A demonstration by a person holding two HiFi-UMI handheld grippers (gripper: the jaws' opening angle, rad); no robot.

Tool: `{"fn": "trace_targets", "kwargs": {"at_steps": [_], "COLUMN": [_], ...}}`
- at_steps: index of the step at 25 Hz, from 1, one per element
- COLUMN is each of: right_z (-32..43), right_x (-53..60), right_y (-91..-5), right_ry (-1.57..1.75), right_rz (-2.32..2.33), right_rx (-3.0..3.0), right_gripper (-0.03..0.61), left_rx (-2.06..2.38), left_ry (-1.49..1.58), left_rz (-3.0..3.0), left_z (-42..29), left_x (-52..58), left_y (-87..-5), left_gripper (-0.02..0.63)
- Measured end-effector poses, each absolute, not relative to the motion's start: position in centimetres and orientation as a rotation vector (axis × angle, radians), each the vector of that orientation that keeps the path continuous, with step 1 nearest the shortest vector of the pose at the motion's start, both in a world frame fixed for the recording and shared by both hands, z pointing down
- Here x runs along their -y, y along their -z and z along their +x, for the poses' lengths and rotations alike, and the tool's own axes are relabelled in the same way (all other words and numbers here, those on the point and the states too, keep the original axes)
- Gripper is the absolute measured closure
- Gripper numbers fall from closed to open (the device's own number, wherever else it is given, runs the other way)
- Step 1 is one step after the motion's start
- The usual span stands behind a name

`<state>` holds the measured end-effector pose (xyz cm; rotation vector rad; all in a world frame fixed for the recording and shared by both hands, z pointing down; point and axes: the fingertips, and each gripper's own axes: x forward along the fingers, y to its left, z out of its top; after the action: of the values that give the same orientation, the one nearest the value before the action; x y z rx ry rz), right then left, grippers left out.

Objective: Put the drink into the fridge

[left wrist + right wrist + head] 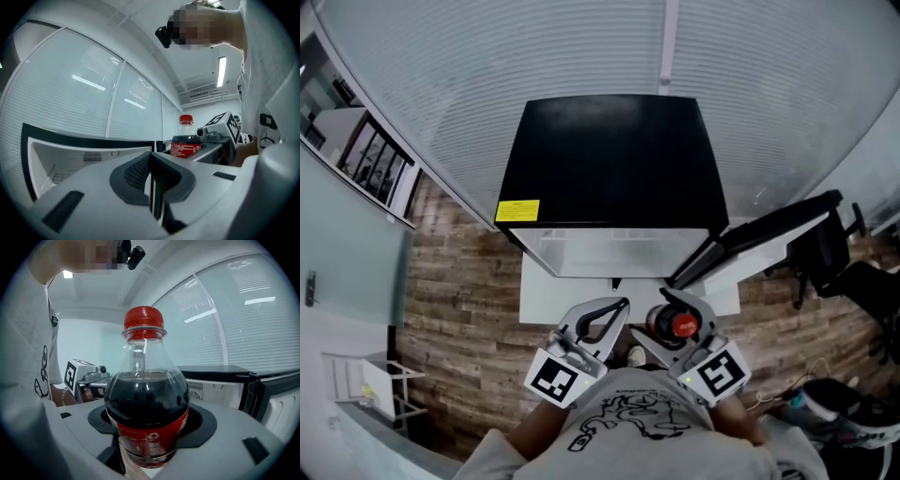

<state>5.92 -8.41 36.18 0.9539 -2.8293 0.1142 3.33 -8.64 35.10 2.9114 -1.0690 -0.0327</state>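
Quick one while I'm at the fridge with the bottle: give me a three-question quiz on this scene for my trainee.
1. True or false: the left gripper is shut with nothing between its jaws.
2. What holds the cola bottle? A. the left gripper B. the right gripper C. both grippers
3. Fill in: the door of the fridge stands ___.
Key: 1 true; 2 B; 3 open.

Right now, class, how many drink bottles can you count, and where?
1. The cola bottle stands clamped in the right gripper, in front of the open fridge. Only part of the fridge's inside shows, so more could be hidden there.
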Motion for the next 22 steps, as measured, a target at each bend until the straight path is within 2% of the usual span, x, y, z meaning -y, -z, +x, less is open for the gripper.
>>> {"fn": "trace_targets", "kwargs": {"at_steps": [22], "right_z": [2.8], "right_x": [9.7], "right_y": [-37.1], "right_ry": [-0.122], "right_rz": [1.022], "right_rx": [2.778], "right_gripper": [0.255], "left_rx": [0.976], "left_ry": [0.036], "left_rz": [2.934], "left_z": [-0.2], "left_x": [9.5], "left_y": [-35.5], "left_gripper": [0.614]}}
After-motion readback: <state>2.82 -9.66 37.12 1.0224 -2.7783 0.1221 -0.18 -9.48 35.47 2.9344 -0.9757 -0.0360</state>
